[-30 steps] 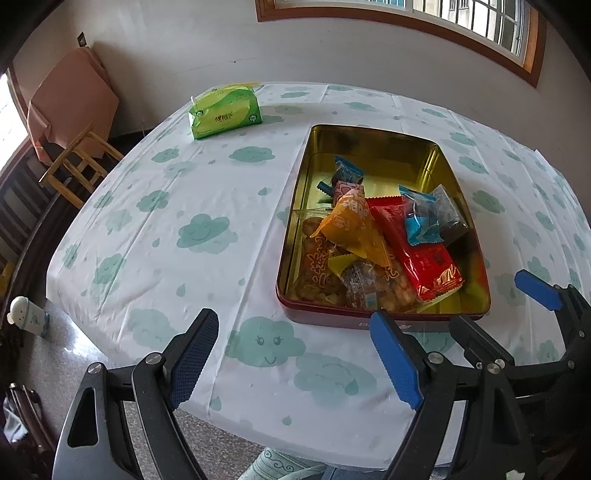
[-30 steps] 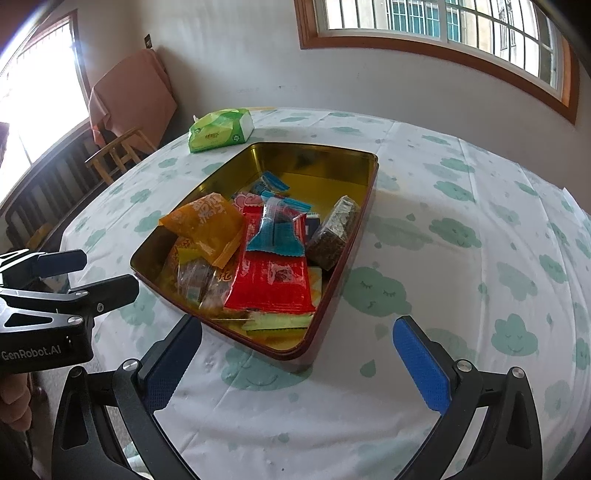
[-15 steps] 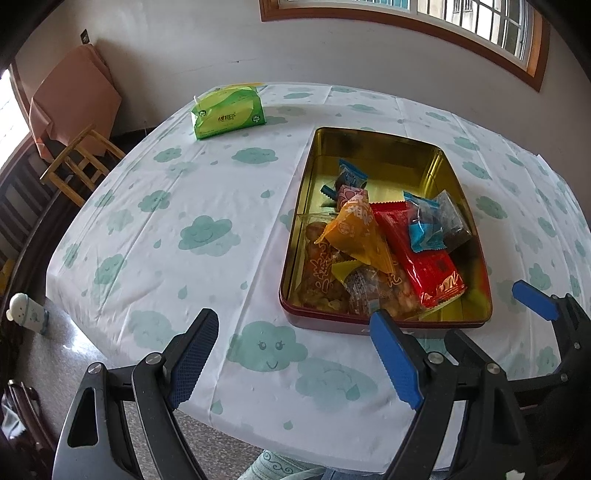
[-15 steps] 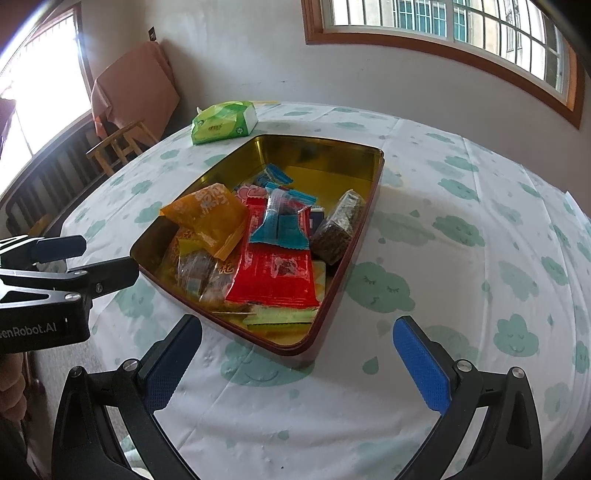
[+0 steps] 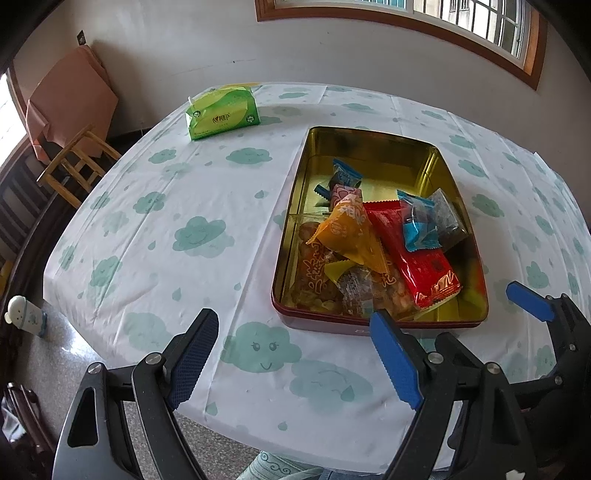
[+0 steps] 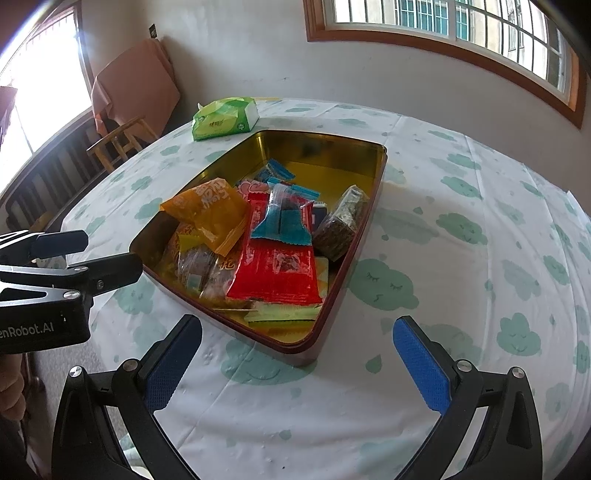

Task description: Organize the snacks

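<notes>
Indoors, both tongs (image 5: 295,358) (image 6: 295,358) gape empty over a cloud-print tablecloth (image 5: 199,236) below barred windows (image 6: 461,22).

The left claw (image 6: 110,254) bears the white lettering "enRobot.AI" on its black body, the first letter cut off; the snack wrappers' print is unreadable.

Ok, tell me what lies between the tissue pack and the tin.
Nothing: only bare cloud-print tablecloth separates the green tissue pack from the gold tin, clearest in the left wrist view.
</notes>
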The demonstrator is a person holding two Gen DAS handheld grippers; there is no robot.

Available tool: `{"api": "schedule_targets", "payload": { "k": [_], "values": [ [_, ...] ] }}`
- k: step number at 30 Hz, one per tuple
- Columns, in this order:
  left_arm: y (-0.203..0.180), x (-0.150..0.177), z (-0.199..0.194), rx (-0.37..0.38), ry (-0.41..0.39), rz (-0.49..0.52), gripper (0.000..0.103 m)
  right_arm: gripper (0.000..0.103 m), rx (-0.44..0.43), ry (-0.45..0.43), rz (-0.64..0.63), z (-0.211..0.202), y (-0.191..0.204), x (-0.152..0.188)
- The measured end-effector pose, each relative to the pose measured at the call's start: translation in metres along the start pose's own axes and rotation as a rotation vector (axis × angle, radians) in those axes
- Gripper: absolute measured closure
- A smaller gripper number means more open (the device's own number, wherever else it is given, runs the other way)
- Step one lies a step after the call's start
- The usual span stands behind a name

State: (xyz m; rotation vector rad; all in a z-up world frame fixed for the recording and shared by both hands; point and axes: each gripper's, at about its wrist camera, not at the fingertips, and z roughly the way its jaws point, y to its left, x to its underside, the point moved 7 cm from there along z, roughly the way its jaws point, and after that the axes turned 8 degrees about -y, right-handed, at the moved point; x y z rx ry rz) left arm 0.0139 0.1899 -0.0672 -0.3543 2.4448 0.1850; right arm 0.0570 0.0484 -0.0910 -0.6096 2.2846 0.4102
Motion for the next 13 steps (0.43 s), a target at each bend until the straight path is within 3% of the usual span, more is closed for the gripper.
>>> {"api": "schedule_targets", "payload": {
  "k": [13],
  "values": [
    [-0.0011, 0.0014, -0.0005, 0.023, 0.001, -0.006, 0.019, 0.0, 0.003, 0.001, -0.003, 0.0001, 0.0008, 0.0006]
  ]
}}
